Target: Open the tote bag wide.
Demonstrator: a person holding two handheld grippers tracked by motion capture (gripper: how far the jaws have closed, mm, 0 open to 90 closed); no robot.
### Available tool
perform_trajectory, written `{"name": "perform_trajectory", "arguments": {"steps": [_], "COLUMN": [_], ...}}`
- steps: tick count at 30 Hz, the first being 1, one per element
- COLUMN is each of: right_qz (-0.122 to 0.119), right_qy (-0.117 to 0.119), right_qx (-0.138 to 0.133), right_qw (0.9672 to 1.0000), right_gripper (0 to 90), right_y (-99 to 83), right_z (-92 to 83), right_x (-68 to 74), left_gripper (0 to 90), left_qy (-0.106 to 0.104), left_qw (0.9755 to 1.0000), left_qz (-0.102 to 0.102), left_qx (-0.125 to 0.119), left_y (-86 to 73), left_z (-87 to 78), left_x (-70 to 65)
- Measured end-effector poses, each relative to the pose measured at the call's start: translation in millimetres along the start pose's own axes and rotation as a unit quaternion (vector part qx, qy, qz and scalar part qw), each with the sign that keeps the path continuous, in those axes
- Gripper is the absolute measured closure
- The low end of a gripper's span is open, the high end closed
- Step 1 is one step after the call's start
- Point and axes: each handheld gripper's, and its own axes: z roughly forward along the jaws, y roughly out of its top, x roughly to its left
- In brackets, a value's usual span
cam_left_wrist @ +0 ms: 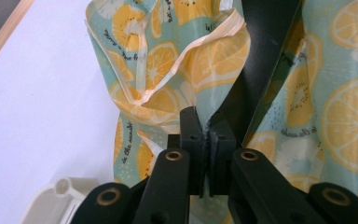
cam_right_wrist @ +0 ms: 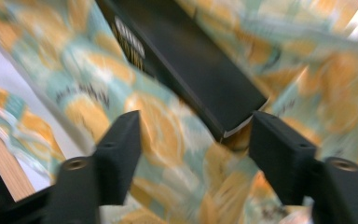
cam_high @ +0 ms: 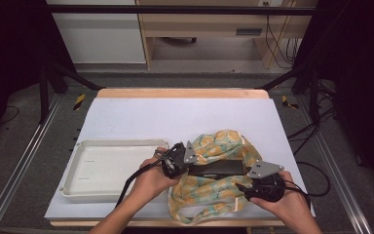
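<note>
Orange-slice printed fabric bag (cam_high: pixel 213 183) lay crumpled on the white tabletop (cam_high: pixel 141 117), near-right of centre, with a flat black box (cam_high: pixel 217 168) resting in or on its open mouth. White plastic tray (cam_high: pixel 80 183) sat to the left, bare.

Progress, as judged: mid-task. Work looked like getting the box in or out of the bag; the box was partly wrapped by fabric, with its top face exposed in the high view. Which direction could not be told. The bag was neither straightened nor closed, and the box not clear of it.

Left gripper (cam_left_wrist: pixel 205 140) was at the bag's left edge, jaws pressed together and pinching a fold of the bag fabric just beside the box's dark edge. In the left gripper view the cloth bunched right at the pad tips, with the cream trim (cam_left_wrist: pixel 200 44) running off beyond.

Right gripper (cam_right_wrist: pixel 196 140) was at the bag's near-right side, jaws spread, nothing clamped. The right gripper view was blurred; the box's corner (cam_right_wrist: pixel 233 126) pointed into the gap between the jaws, closer to the right jaw, with fabric beneath. Pads were not on the box.
</note>
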Motion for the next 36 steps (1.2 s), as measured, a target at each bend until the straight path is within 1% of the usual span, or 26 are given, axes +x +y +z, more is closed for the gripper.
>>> {"name": "perform_trajectory", "arguments": {"steps": [1, 2, 3, 4, 5, 6, 7, 9, 11, 13, 15, 16, 18, 19, 20, 22, 23, 25, 27, 29, 30, 31, 33, 34, 35, 36], "right_qz": [0.0, 0.0, -0.002, 0.0, 0.0, 0.001, 0.0, 0.002, 0.006, 0.01, 0.007, 0.004, 0.014, 0.014, 0.008, -0.003, -0.006, -0.005, 0.003, 0.007, 0.008, 0.012, 0.011, 0.014, 0.012, 0.011], "right_qy": [0.0, 0.001, 0.001, 0.0, 0.0, 0.001, -0.001, 0.002, 0.001, 0.005, 0.009, 0.009, 0.002, 0.002, 0.001, 0.002, 0.006, 0.006, 0.008, 0.011, 0.01, 0.015, 0.02, 0.021, 0.027, 0.027], "right_qx": [0.0, -0.006, -0.009, -0.009, -0.009, 0.001, 0.007, 0.013, 0.025, 0.028, 0.034, 0.037, 0.029, 0.029, 0.016, 0.012, 0.01, 0.015, 0.017, 0.031, 0.04, 0.042, 0.038, 0.036, 0.032, 0.033], "right_qw": [1.0, 1.0, 1.0, 1.0, 1.0, 1.0, 1.0, 0.9999, 0.9997, 0.9996, 0.9994, 0.9993, 0.9995, 0.9995, 0.9998, 0.9999, 0.9999, 0.9999, 0.9998, 0.9994, 0.9991, 0.9989, 0.999, 0.999, 0.9991, 0.999], "right_gripper": [39.9, 43.8, 55.6, 59.1, 59.1, 66.1, 67.5, 68.8, 67.1, 59.9, 49.8, 47.2, 41.6, 41.6, 43.6, 48.4, 49.1, 53.4, 52.9, 53.2, 55.4, 58.6, 60.1, 63.8, 71.0, 75.1], "right_y": [0.0, 2.6, 7.2, 7.7, 7.7, 6.1, 4.8, -0.8, -7.7, -14.0, -18.1, -18.9, -19.0, -19.0, -15.6, -12.0, -10.2, -8.6, -10.2, -14.0, -16.5, -19.1, -21.7, -23.8, -28.1, -29.6], "right_z": [0.0, -2.5, -6.6, -7.3, -7.3, -4.7, -4.0, 0.7, 6.1, 10.1, 12.8, 12.4, 10.3, 10.3, 4.8, 3.0, 3.6, 7.3, 12.8, 19.7, 22.4, 23.9, 24.7, 24.6, 24.9, 25.4], "right_x": [0.0, 0.0, -2.2, -3.3, -3.3, -7.4, -8.4, -10.3, -11.8, -13.4, -14.1, -14.3, -15.1, -15.1, -13.3, -10.4, -9.3, -9.9, -13.1, -14.3, -14.6, -14.3, -14.3, -13.5, -12.3, -11.8], "left_gripper": [87.6, 88.2, 89.0, 89.2, 89.3, 89.5, 89.6, 89.6, 89.6, 89.6, 89.6, 89.6, 89.6, 89.6, 89.6, 89.6, 89.7, 89.8, 89.9, 89.9, 90.0, 90.0, 90.0, 90.0, 90.0, 90.0], "left_qy": [0.0, 0.002, 0.0, 0.001, 0.001, 0.002, 0.003, 0.005, 0.009, 0.012, 0.016, 0.017, 0.018, 0.018, 0.018, 0.018, 0.018, 0.02, 0.022, 0.028, 0.03, 0.03, 0.034, 0.039, 0.04, 0.04], "left_qw": [1.0, 1.0, 1.0, 1.0, 1.0, 1.0, 1.0, 1.0, 0.9999, 0.9998, 0.9998, 0.9998, 0.9997, 0.9997, 0.9998, 0.9998, 0.9998, 0.9997, 0.9996, 0.9995, 0.9995, 0.9995, 0.9993, 0.9992, 0.9991, 0.999], "left_qz": [-0.001, -0.001, -0.003, -0.002, -0.002, -0.003, -0.003, -0.006, -0.009, -0.011, -0.01, -0.011, -0.012, -0.012, -0.009, -0.007, -0.005, -0.004, -0.005, -0.005, -0.006, -0.008, -0.009, -0.009, -0.014, -0.016], "left_qx": [-0.002, -0.001, -0.002, -0.005, -0.005, -0.005, -0.004, -0.006, -0.007, -0.006, -0.006, -0.006, -0.008, -0.008, -0.01, -0.011, -0.011, -0.01, -0.015, -0.01, -0.012, -0.011, -0.009, -0.005, -0.003, -0.004], "left_y": [-0.4, -0.6, -1.1, -1.3, -1.3, -1.7, -1.9, -2.8, -3.9, -4.9, -6.1, -6.8, -7.8, -7.8, -7.1, -5.6, -4.8, -3.4, -2.8, -2.9, -3.7, -4.8, -6.1, -7.6, -9.8, -11.1], "left_z": [-0.3, -1.2, -2.2, -2.3, -2.3, -4.3, -4.9, -4.7, -4.0, -3.5, -3.4, -3.7, -3.8, -3.8, -3.6, -2.9, -2.8, -3.4, -4.5, -6.3, -6.0, -5.7, -4.8, -3.1, 0.3, 2.7], "left_x": [0.4, 0.9, 2.0, 2.6, 2.6, 3.3, 4.0, 6.4, 9.9, 13.2, 15.5, 16.2, 16.7, 16.7, 15.3, 13.9, 13.6, 13.3, 14.3, 17.1, 18.9, 20.7, 22.2, 23.6, 25.3, 26.4]}}
